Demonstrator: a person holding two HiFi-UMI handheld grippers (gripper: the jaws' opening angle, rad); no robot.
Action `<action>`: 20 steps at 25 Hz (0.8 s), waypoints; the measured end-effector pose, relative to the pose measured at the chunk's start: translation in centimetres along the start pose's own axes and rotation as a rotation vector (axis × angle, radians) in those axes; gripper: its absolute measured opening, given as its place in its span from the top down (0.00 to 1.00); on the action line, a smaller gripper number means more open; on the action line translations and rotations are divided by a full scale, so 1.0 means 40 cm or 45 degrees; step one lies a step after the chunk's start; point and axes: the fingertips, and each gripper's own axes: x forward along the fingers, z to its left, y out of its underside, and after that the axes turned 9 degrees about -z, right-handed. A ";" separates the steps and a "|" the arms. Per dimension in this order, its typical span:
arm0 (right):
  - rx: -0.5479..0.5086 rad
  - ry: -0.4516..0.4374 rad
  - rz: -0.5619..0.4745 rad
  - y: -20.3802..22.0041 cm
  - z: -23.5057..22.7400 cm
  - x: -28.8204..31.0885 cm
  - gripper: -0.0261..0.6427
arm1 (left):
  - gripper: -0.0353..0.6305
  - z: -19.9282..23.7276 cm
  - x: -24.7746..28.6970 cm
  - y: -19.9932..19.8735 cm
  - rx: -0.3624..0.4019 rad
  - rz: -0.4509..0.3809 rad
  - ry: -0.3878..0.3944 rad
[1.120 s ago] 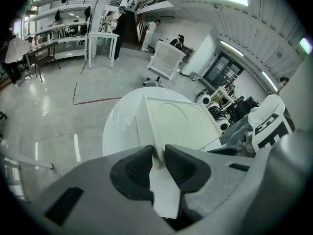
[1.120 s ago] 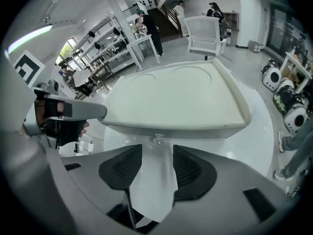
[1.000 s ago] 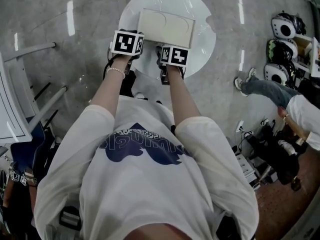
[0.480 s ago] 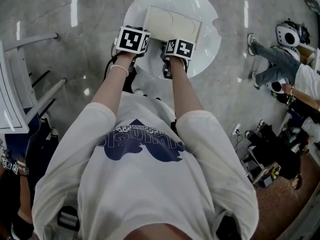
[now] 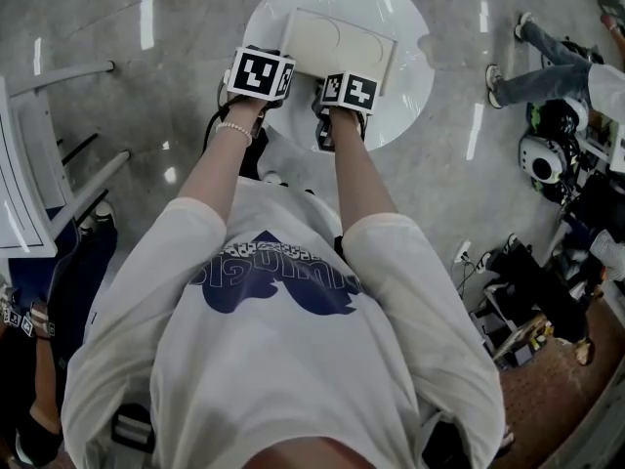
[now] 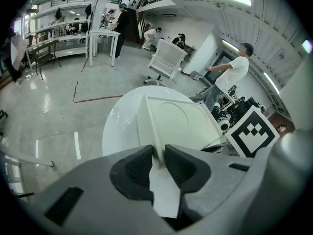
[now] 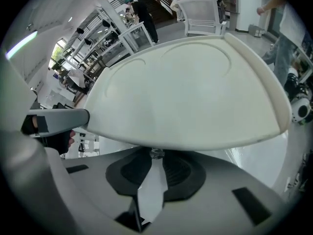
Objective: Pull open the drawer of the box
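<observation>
A cream box (image 5: 337, 42) sits on a round white table (image 5: 400, 106). My left gripper (image 5: 264, 71) is at the box's near left corner, and in the left gripper view the left gripper (image 6: 157, 160) is shut on a thin edge of the box (image 6: 181, 121). My right gripper (image 5: 347, 88) is against the box's front face. In the right gripper view the box (image 7: 186, 92) looms overhead, and a small metal drawer knob (image 7: 156, 154) sits between the closing jaws of the right gripper (image 7: 156, 163), the pads touching it.
A person in jeans (image 5: 547, 71) walks at the upper right, near helmets and gear (image 5: 537, 154) on the floor. A white frame (image 5: 24, 193) stands at the left. Beyond the table are a white chair (image 6: 166, 62) and a person in a white shirt (image 6: 234, 72).
My right gripper has edged in against the box's front. The left gripper has kept its place at the corner. The person at the right has walked farther away.
</observation>
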 end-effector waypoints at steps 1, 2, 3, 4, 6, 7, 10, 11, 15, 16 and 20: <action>0.000 -0.006 0.002 0.000 0.000 0.000 0.86 | 0.81 0.000 0.000 0.000 0.001 0.000 -0.001; -0.001 -0.010 0.004 0.000 0.001 0.000 0.86 | 0.81 0.001 0.000 -0.001 0.001 0.000 -0.002; 0.000 -0.012 0.006 0.000 0.002 0.000 0.87 | 0.81 0.001 0.001 -0.001 0.001 -0.001 -0.004; 0.003 -0.013 0.005 0.000 0.002 0.000 0.87 | 0.81 0.001 0.001 -0.002 0.001 0.000 -0.004; 0.007 -0.014 0.000 -0.001 0.001 0.000 0.87 | 0.81 0.001 0.002 -0.002 0.001 0.003 -0.001; 0.006 -0.016 -0.004 -0.003 0.000 0.001 0.87 | 0.81 0.001 0.004 -0.002 0.001 0.005 0.000; 0.013 -0.019 -0.013 -0.004 -0.001 0.001 0.87 | 0.81 0.000 0.007 -0.003 0.002 0.008 0.000; 0.016 -0.019 -0.018 -0.003 0.000 0.001 0.87 | 0.81 0.001 0.006 -0.003 0.003 0.008 -0.001; 0.020 -0.018 -0.038 -0.002 0.003 -0.001 0.87 | 0.81 0.002 0.002 0.000 0.006 0.011 0.001; 0.023 -0.017 -0.040 0.000 0.004 -0.002 0.87 | 0.81 0.002 0.001 0.001 0.007 0.012 0.002; 0.021 -0.018 -0.044 0.005 0.004 -0.004 0.87 | 0.81 0.002 0.001 0.000 0.009 0.012 0.000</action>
